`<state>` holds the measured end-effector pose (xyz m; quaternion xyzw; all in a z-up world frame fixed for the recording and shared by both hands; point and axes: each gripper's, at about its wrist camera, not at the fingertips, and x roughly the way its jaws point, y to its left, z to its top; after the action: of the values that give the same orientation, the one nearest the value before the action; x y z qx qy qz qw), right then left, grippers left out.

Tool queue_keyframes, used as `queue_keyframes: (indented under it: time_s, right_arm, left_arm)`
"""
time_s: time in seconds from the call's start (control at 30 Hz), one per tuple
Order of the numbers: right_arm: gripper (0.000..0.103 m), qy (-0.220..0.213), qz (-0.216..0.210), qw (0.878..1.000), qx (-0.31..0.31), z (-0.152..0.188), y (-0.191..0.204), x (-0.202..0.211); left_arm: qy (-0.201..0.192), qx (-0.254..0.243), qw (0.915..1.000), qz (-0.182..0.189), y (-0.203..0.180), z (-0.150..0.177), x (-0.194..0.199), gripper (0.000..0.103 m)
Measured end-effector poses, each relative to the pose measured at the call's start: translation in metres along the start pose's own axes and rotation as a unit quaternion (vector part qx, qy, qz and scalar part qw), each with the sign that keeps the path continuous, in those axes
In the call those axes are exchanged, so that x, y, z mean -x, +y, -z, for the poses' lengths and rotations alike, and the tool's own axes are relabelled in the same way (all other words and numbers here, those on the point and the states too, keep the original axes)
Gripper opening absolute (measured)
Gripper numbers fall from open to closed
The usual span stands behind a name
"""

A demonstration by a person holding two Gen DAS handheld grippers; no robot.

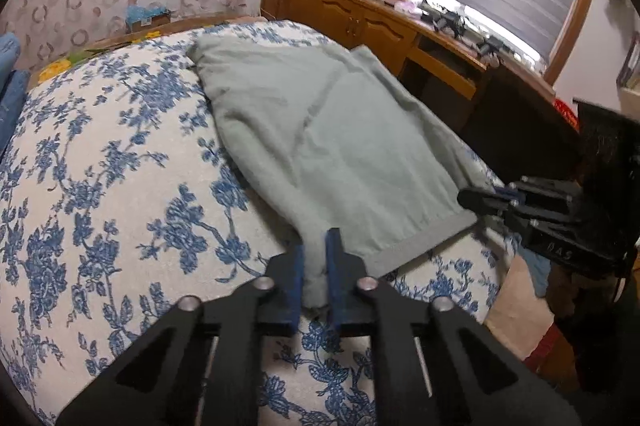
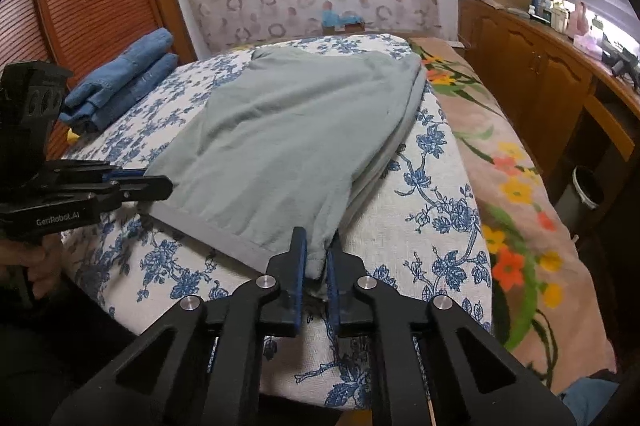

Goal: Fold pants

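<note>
Pale green pants [image 1: 320, 145] [image 2: 288, 129] lie flat on a blue-flowered white cover [image 1: 100, 185] [image 2: 432, 185], their hemmed near edge toward me. My left gripper [image 1: 316, 250] is shut on the near left corner of that edge, a bunch of cloth squeezed between the blue pads. My right gripper [image 2: 318, 246] is shut on the near right corner in the same way. Each gripper shows in the other's view: the right gripper [image 1: 472, 195] at the pants' far corner, the left gripper [image 2: 160, 183] at the left end of the hem.
Folded blue jeans [image 2: 120, 81] lie at the back left of the cover. A flowered pink blanket [image 2: 520, 185] hangs along the right side. A wooden cabinet [image 1: 360, 17] [image 2: 532, 65] with cluttered top stands under the window. A hand [image 2: 36, 266] holds the left gripper's handle.
</note>
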<state>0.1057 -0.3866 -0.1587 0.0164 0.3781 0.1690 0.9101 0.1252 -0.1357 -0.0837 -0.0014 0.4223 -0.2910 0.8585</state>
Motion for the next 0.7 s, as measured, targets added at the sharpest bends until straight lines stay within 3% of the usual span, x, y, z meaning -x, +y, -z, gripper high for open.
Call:
queue_keyframes:
  time_s: [0.4, 0.7]
  right_arm:
    - [0.005, -0.052, -0.012, 0.999, 0.013, -0.03, 0.012, 0.032]
    - [0.005, -0.118, -0.02, 0.99, 0.071, -0.096, 0.044, 0.078]
  left_arm:
    - [-0.057, -0.018, 0.9982, 0.009, -0.009, -0.035, 0.044, 0.0]
    - [-0.124, -0.03, 0.9918, -0.003, -0.01, -0.079, 0.107, 0.0]
